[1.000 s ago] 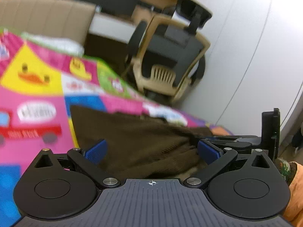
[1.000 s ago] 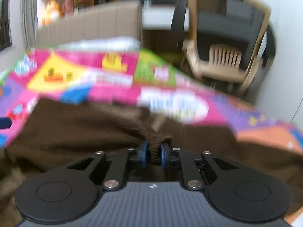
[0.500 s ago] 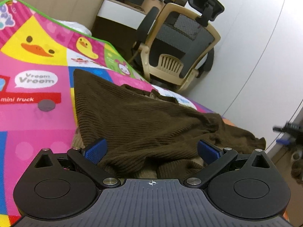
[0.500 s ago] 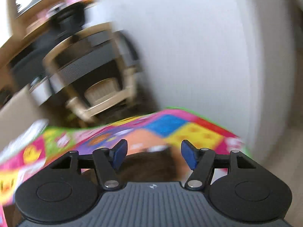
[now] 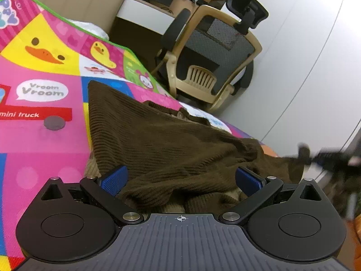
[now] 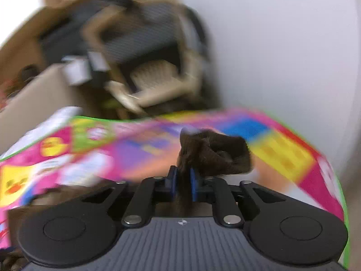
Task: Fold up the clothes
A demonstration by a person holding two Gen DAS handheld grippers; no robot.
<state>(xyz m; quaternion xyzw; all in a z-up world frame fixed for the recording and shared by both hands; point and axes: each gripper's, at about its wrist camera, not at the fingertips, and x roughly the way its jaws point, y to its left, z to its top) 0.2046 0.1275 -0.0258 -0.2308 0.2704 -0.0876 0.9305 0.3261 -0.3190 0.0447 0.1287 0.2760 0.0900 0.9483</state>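
Spread on the bright play mat (image 5: 45, 135), our brown sweater (image 5: 169, 149) needs the right claw (image 6: 183, 177), pinched on its cuff, carried toward 9 o'clock while the left claw (image 5: 180, 178) gapes wide, empty, ready to pin.

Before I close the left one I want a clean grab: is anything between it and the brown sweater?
Nothing visible. The left hand-held gripper is open with the brown sweater bunched directly between its fingers; only the play mat lies beside it.
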